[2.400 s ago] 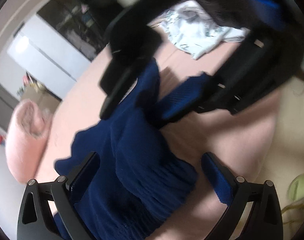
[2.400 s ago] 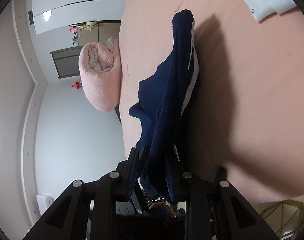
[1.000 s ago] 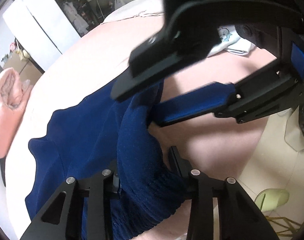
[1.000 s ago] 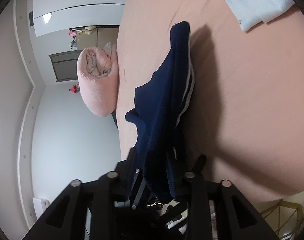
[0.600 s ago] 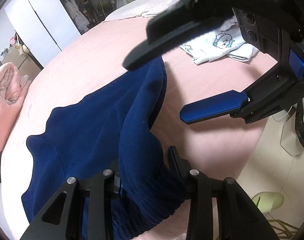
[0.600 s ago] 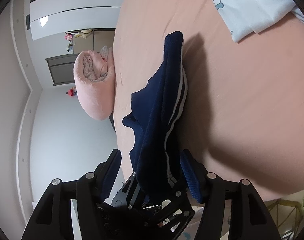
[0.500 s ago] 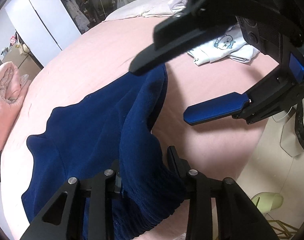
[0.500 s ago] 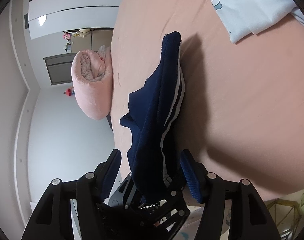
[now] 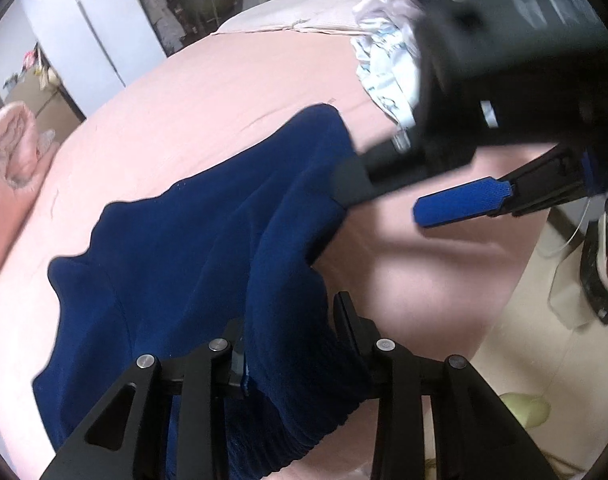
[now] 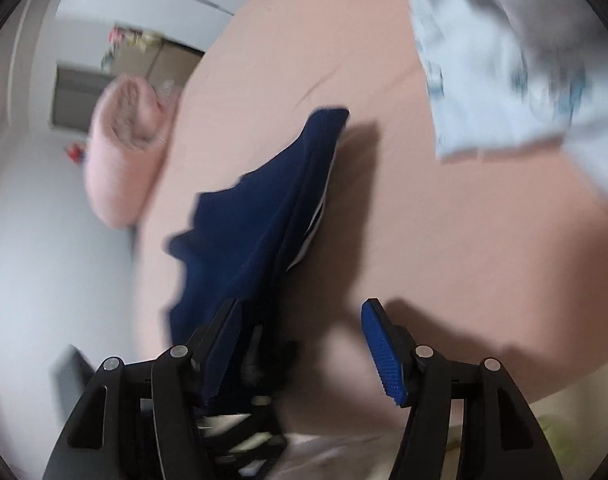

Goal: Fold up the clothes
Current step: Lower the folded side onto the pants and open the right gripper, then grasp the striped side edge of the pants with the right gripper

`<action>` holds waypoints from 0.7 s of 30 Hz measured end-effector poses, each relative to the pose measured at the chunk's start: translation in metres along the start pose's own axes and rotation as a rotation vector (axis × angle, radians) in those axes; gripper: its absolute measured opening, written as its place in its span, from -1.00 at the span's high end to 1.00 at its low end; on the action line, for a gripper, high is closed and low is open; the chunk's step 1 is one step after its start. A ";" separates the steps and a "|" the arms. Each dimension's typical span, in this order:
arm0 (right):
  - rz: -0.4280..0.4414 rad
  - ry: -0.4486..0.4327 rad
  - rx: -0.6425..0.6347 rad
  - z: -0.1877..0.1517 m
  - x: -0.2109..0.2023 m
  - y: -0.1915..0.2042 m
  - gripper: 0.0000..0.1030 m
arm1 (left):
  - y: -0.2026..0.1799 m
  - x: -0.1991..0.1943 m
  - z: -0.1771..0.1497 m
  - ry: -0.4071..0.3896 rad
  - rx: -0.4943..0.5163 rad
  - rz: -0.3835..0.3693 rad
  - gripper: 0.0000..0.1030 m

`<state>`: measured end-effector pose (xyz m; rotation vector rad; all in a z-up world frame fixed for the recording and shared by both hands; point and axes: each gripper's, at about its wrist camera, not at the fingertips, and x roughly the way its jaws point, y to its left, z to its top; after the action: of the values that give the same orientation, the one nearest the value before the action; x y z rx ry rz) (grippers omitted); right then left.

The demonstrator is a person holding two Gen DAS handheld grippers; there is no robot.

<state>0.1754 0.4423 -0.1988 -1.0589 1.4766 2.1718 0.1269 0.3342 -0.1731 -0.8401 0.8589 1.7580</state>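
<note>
- The ribbed waistband of the navy trousers is pinched by the left gripper, its jaws closing.
- The right gripper is spread, empty, beside them.
- They lie on the pink bed, near printed white clothes.
- No legible writing is seen.

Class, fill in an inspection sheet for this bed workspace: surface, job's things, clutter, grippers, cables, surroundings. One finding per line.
Surface: pink bedsheet, lightly creased.
Job's things: navy garment, partly lifted off the sheet.
Clutter: white printed clothing beyond it; rolled pink blanket.
Grippers: left gripper closing, pads pressing the navy fabric; right gripper open, holding nothing.
Cables: thin white cord by the bed edge.
Surroundings: white wardrobe; pale green slipper on the floor.
</note>
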 end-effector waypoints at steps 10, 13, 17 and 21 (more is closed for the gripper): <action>-0.195 -0.005 -0.144 0.004 0.002 0.027 -0.34 | 0.011 -0.006 0.001 -0.015 -0.028 -0.002 0.57; -0.240 0.001 -0.165 0.005 0.004 0.028 -0.34 | 0.011 -0.007 0.000 -0.015 -0.024 0.004 0.57; -0.220 0.027 -0.128 0.008 0.005 0.017 -0.34 | 0.012 -0.008 0.001 -0.016 -0.019 0.012 0.57; -0.204 0.037 -0.093 0.009 0.004 0.009 -0.34 | 0.016 -0.010 0.001 -0.016 -0.026 0.012 0.58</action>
<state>0.1635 0.4460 -0.1942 -1.2287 1.2327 2.1046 0.1144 0.3264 -0.1612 -0.8380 0.8334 1.7881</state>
